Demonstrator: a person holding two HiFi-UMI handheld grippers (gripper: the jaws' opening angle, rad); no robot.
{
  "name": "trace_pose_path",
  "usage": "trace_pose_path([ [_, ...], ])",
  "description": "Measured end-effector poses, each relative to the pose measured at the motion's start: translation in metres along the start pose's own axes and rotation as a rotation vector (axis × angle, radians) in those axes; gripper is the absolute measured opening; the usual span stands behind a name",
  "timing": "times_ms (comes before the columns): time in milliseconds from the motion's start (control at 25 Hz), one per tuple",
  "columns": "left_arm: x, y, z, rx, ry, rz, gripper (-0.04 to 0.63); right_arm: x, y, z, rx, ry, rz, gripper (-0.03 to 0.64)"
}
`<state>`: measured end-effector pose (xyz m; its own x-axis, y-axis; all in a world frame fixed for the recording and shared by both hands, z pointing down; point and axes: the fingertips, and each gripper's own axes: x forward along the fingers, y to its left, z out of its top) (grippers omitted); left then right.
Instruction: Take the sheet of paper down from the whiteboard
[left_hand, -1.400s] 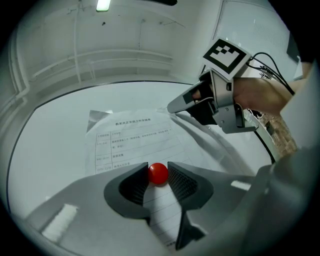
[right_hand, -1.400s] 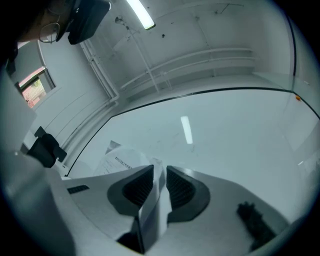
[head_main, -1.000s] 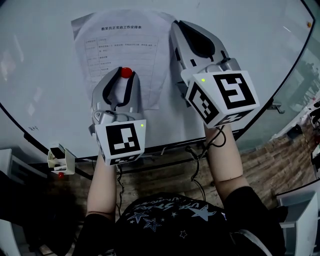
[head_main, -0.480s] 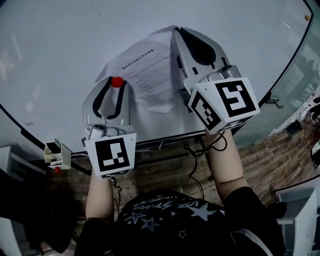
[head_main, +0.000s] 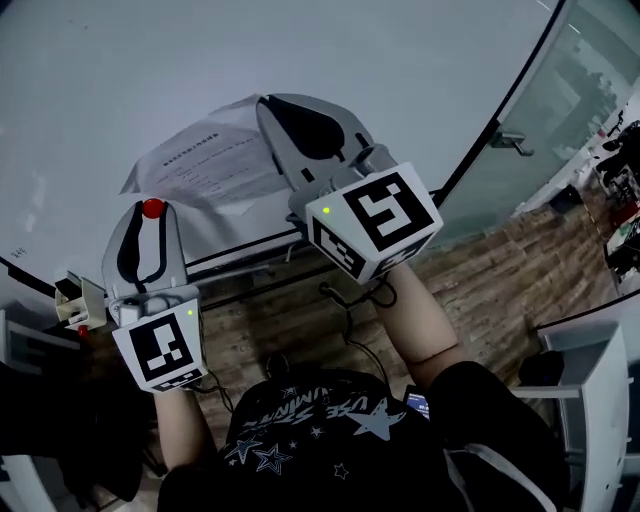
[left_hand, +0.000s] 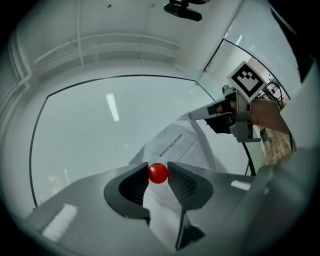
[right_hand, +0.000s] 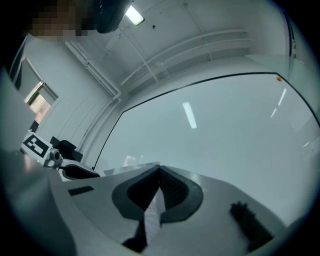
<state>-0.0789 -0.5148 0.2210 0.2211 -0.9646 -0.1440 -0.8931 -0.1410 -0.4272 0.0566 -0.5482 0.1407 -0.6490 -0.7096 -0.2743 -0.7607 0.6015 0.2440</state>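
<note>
The printed sheet of paper (head_main: 200, 160) hangs slanted and curled in front of the whiteboard (head_main: 330, 50). My right gripper (head_main: 268, 106) is shut on the sheet's right edge; in the right gripper view a strip of the paper (right_hand: 154, 212) runs between the closed jaws of the right gripper (right_hand: 159, 170). My left gripper (head_main: 152, 212) is lower left of the sheet, shut on a small red ball magnet (head_main: 152, 208). The left gripper view shows that magnet (left_hand: 158, 173) pinched between the pads, with the paper (left_hand: 175, 147) and the right gripper (left_hand: 220, 112) beyond.
A small holder (head_main: 75, 300) with a red magnet sits at the whiteboard's lower left edge. The board's black frame (head_main: 250, 250) runs under the sheet. A glass partition with a handle (head_main: 510, 142) stands to the right. An orange magnet (right_hand: 278, 78) sticks high on the board.
Both grippers dropped down and back from the board. The sheet went from flat on the board to slanted and curled, carried by the right gripper. The red magnet left the sheet with the left gripper.
</note>
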Motion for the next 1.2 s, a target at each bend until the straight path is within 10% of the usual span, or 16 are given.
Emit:
trace_pose_path([
  [1200,-0.139,-0.074,-0.056,-0.123,0.173,-0.102,0.127,-0.138,0.082,-0.106,0.221,0.253,0.008,0.015],
])
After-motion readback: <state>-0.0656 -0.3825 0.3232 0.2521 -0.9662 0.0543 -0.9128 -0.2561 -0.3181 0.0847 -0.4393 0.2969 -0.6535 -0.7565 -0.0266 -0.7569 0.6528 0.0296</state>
